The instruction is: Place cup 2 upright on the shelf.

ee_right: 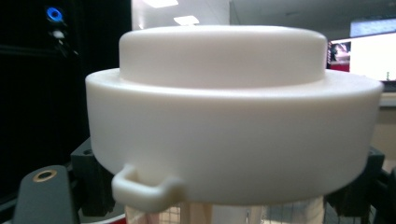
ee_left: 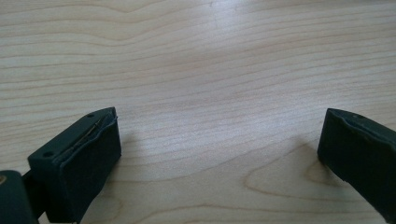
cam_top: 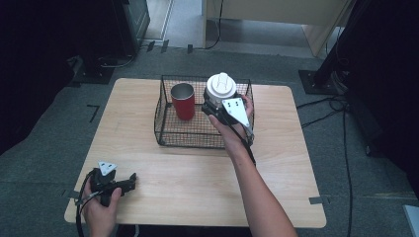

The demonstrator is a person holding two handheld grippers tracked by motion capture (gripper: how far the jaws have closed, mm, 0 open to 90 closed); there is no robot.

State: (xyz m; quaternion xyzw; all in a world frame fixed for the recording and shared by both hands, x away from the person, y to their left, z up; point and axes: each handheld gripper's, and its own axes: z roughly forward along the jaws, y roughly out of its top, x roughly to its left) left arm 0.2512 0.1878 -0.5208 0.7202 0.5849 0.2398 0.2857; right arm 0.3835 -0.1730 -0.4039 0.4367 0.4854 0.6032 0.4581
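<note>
My right gripper (cam_top: 215,104) is shut on a white-lidded container (cam_top: 221,87) and holds it upright over the right part of a black wire basket (cam_top: 165,134). In the right gripper view the wide white lid (ee_right: 229,135), with a small loop at its lower rim, stands close in front, and my black fingers (ee_right: 95,186) clamp the paler body just under it. A red cup (cam_top: 183,100) with a metal rim stands upright in the basket, left of the container. My left gripper (cam_top: 131,178) rests open at the table's front left, with bare wood between its jaws (ee_left: 219,149).
The basket sits at the middle back of the light wooden table (cam_top: 197,182). Cables (cam_top: 326,116) run over the grey floor to the right, and black stands and equipment (cam_top: 341,54) surround the table.
</note>
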